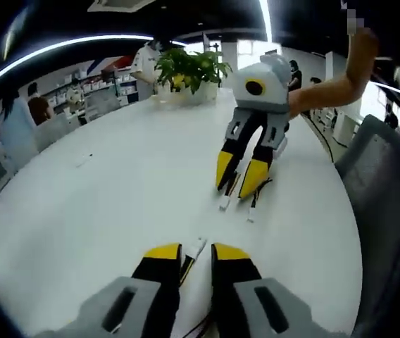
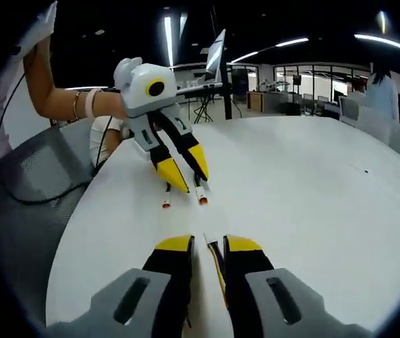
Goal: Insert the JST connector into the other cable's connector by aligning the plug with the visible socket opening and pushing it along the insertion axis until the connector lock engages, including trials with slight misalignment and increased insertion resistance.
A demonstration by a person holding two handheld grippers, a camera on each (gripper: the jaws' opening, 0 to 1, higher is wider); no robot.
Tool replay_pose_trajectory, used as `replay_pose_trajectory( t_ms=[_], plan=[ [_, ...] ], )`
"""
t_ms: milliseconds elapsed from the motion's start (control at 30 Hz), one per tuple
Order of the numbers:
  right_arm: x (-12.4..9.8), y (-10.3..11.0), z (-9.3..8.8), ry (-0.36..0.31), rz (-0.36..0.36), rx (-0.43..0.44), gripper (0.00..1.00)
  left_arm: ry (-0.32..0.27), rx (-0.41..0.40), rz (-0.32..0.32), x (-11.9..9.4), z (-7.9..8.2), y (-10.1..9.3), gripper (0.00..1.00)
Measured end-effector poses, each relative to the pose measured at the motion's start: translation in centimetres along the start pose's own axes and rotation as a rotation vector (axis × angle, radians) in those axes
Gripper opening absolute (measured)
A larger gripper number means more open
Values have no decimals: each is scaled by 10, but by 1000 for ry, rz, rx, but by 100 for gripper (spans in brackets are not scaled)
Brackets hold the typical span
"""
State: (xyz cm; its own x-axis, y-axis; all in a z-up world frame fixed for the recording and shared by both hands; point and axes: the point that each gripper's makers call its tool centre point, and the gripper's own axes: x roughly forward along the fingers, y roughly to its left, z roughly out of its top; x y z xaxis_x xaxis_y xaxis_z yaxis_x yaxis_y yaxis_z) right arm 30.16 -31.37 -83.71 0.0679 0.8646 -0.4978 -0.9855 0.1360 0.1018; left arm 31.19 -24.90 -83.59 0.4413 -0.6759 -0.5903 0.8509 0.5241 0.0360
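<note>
Table: a round white table (image 1: pixel 101 204) carried both cables; its far edge held a potted plant (image 1: pixel 189 70), and a grey chair (image 1: pixel 386 204) stood at its right edge in the left gripper view.

Left gripper: the left gripper (image 1: pixel 196 255) sat low over the near edge of the table, its yellow-tipped jaws a narrow gap apart. A white JST connector (image 1: pixel 197 247) lay between the tips with thin wires running back under the jaws. Whether the jaws pinched it or merely flanked it, I could not tell.

Right gripper: the right gripper (image 2: pixel 208 246) pointed across the table, jaws nearly together, a thin cable (image 2: pixel 216 262) running between them. In the left gripper view it (image 1: pixel 243 177) stood tilted tips-down near the table's right edge, held by a person's hand.

Other connectors: two small white plugs (image 1: pixel 239 204) lay on the table just under the right gripper's tips, touching or nearly so. In the right gripper view, two red-tipped white connector ends (image 2: pixel 184 198) lay just below the left gripper's (image 2: pixel 186 173) tips.

Surroundings: people (image 1: pixel 17 123) stood beyond the table's left edge.
</note>
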Motion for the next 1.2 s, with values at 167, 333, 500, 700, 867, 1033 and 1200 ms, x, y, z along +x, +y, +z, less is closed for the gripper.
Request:
replay_pose_trajectory(
  t_ms=[167,333,500,700,867,1033,1200],
  plan=[
    [2,0,-1,0,3,8,12,3,28,-10,2,-2,-1,6],
    [3,-1,-3,2,6,4,11,-1,25,-22,3,-3,-1,6],
    [5,-1,-3,0,14,-3,10,-11,27,-23,4,-4,-1,5],
    [6,-2,-6,10,19,-10,10,-16,42,-28,5,-3,-1,5],
    [7,-3,-7,9,22,-12,7,-16,59,-33,5,-4,-2,5],
    [8,-4,-7,6,23,-6,5,-28,73,-34,5,-2,-1,1],
    [8,-6,-6,2,30,-8,5,-33,95,-48,6,-2,-2,0]
  ],
)
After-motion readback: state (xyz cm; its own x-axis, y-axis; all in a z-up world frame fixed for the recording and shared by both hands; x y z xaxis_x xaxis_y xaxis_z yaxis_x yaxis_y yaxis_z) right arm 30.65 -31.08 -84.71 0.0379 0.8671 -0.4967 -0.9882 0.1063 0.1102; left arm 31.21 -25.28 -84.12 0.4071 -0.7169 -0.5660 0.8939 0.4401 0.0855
